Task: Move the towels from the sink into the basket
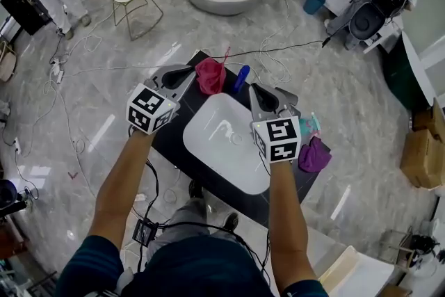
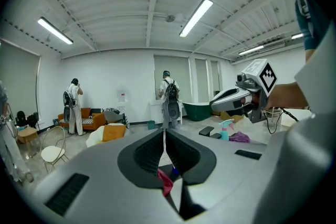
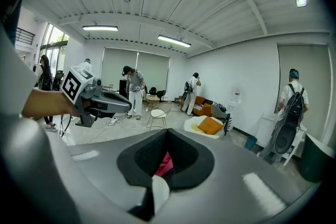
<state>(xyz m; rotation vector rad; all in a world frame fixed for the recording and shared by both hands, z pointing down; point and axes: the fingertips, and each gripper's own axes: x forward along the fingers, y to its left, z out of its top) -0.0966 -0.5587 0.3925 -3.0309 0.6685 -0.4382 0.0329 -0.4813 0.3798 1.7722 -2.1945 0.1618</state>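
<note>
**Hovering with nothing moved yet**

I hold the left tool (image 1: pixel 189 71) and right tool (image 1: pixel 256 90) pinched together, empty, over the bare sink (image 1: pixel 201 149). The pink towel (image 1: pixel 211 75) lies at its far rim and the purple towel (image 1: pixel 315 155) to its right. No basket is in view.

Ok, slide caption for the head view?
Left gripper and right gripper, jaws shut, flank white sink; pink towel behind, purple towel beside.

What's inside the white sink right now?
Nothing shows in the sink: just bare white basin and its drain. The right gripper covers its right edge, so that bit is hidden. The pink towel lies behind it, outside.
</note>
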